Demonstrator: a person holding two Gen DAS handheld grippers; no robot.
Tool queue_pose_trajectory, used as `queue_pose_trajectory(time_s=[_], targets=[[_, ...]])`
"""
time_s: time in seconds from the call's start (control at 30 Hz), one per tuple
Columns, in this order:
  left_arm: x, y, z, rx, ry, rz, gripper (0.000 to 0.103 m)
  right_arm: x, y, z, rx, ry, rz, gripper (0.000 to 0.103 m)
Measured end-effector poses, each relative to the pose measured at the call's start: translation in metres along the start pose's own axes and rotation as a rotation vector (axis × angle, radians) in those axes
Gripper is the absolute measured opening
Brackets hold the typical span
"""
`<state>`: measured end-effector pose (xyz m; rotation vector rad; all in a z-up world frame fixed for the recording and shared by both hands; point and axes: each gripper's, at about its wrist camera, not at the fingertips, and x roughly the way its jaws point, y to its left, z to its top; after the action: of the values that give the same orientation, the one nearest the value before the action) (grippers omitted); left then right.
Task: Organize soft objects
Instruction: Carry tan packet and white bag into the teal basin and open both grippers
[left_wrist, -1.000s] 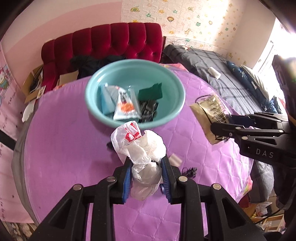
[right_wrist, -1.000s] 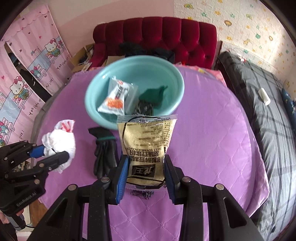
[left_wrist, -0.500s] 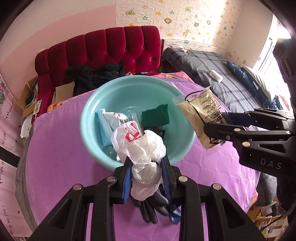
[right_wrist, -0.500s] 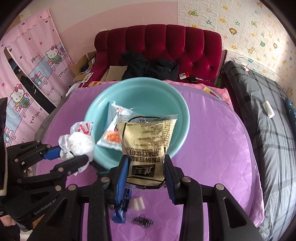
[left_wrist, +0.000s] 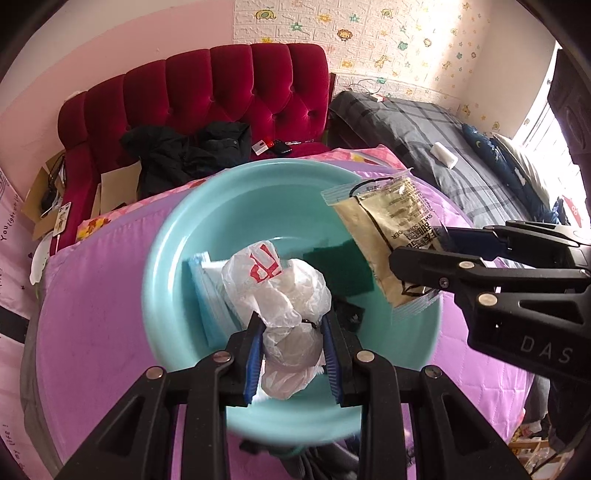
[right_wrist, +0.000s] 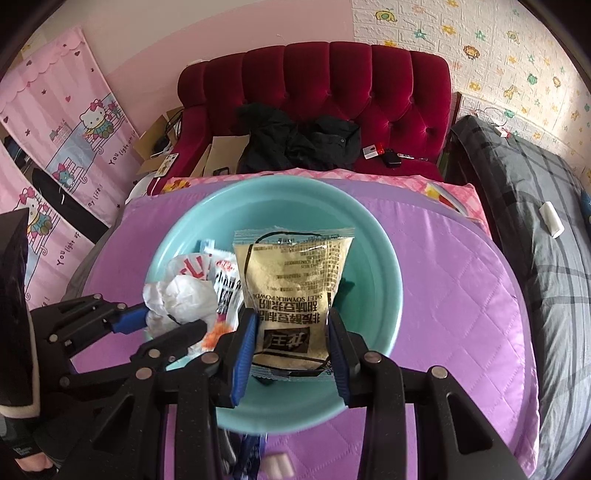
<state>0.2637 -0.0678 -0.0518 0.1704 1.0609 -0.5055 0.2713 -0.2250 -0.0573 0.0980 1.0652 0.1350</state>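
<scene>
Both pairs of jaws are squeezed tight on soft things, and both hang over the big bowl (left_wrist: 162, 280). Up close in the left wrist view, the left gripper (left_wrist: 291, 350) pinches a crumpled white plastic bag (left_wrist: 277, 291) between its blue pads (left_wrist: 253, 354); the bag bulges up above the fingers and a bit of it droops below them. It has red marks on top. In the right wrist view, the right gripper (right_wrist: 291, 347) pinches the bottom of a tan packet (right_wrist: 295, 280), which stands straight up between its blue pads (right_wrist: 245, 350) with black writing upside down. The left gripper reaches in from the left side there (right_wrist: 162, 325), with the white bag (right_wrist: 184, 291) just beside the packet. From the left wrist view the right gripper (left_wrist: 424, 258) comes in from the right and holds the packet (left_wrist: 384, 236) tilted over the bowl's right side. Down inside the bowl lie a light blue pack (left_wrist: 207, 291), a dark green cloth (left_wrist: 340, 266) and a white snack pack with orange on it (right_wrist: 221, 295). The bowl sits on a purple quilted cover (right_wrist: 461, 288). Farther back is a red padded sofa (left_wrist: 229, 85) with black clothes (left_wrist: 184, 155) piled on it. A gray checked bed (right_wrist: 535, 192) lies off to the right, with a small white roll (right_wrist: 551, 218) on it. A pink cat curtain (right_wrist: 62, 140) hangs at the left.
</scene>
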Motion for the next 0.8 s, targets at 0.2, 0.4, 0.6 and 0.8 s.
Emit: queue_pose_trajectory(time_s=[0.2,0.4,0.6,0.8], targets=[[0.027,0.007,0.013,0.004,0.015,0.001,0.032,0.026,-0.002,0.013,0.011,0.018,-0.014,0.040],[0.049,0.015,0.022,-0.009,0.033,-0.008,0.032,0.055,-0.011,0.024,0.062,0.039,0.020,0.040],[0.059,0.016,0.029,0.015,0.043,0.000,0.032,0.071,-0.014,0.030,0.072,0.056,0.007,0.040],[0.060,0.014,0.031,0.030,0.041,0.018,0.034,0.073,-0.015,0.030,0.081,0.055,0.026,0.042]])
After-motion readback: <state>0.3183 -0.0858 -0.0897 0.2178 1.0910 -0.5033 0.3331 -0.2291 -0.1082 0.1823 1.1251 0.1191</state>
